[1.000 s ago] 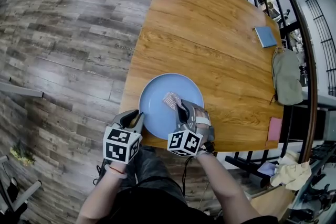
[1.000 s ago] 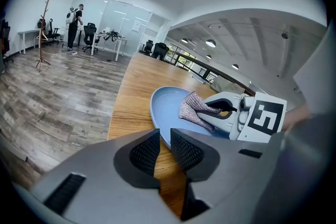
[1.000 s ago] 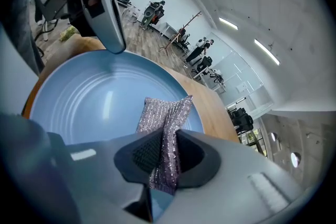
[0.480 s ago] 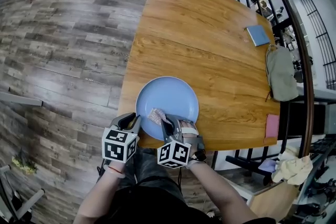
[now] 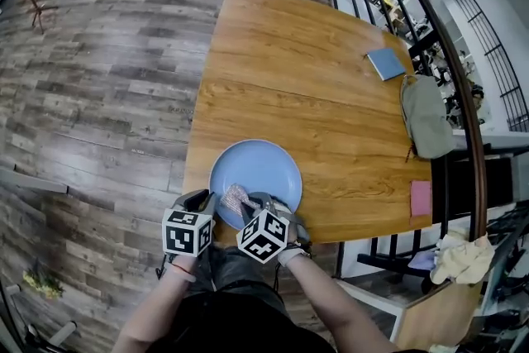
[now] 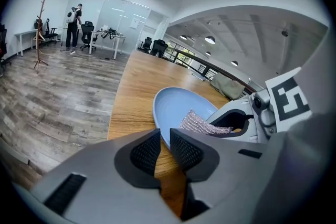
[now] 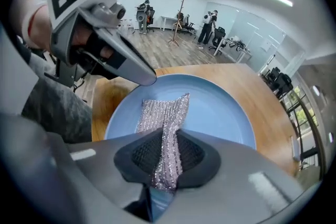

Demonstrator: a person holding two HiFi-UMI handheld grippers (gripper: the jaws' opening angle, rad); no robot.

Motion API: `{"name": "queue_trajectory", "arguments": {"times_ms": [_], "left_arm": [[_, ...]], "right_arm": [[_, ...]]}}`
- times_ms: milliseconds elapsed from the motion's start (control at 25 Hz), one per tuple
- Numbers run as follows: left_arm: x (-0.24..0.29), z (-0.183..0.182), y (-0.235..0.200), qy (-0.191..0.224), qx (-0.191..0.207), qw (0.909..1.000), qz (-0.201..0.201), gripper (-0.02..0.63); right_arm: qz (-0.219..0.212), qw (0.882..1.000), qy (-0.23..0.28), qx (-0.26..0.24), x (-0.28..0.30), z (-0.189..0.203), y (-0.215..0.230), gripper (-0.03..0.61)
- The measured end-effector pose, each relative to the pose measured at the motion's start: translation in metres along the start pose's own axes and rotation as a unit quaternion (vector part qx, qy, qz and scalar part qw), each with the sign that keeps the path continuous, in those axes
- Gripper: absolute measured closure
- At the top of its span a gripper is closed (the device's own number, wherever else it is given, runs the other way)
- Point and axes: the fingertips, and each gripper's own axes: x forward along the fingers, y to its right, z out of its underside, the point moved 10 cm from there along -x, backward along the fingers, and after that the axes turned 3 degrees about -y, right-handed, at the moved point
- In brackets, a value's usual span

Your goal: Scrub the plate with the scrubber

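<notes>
**Left gripper** [image 5: 207,199]: lower left of centre in the head view. Its fingers stand narrow and appear, at their tips only, to pinch the near rim of the plate [image 5: 256,169].

**Plate:** blue, flat on the bench [image 5: 314,78], hard against its near edge.

**Scrubber** [image 5: 234,198]: silvery mesh lying on the plate's lower left part.

**Right gripper** [image 5: 250,204]: fingers clamped on a fold of the scrubber, low over the plate.

**Hazards, as judged:**
- The left hold is shallow. A strong stroke could twist the rim free.
- The plate has no margin, so a pull toward the person could carry it off the bench.
- The mesh is limp and may slide out of the fingers.
- Fingers pressed too low would scrape the plate.
</notes>
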Motion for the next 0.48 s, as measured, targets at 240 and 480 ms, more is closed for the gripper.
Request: {"name": "queue_trajectory", "arguments": {"times_ms": [240,480], "left_arm": [[0.003,-0.007,-0.008,-0.018,0.023,0.9991,0.031,0.56],[-0.002,-0.019,-0.023,0.015,0.09,0.995,0.04,0.56]], "right_arm": [[-0.093,0.99,0.001,0.103,0.004,0.001,0.023,0.515],[-0.254,0.929,0.127,0.239,-0.001,0.02,0.044,0.508]]}}
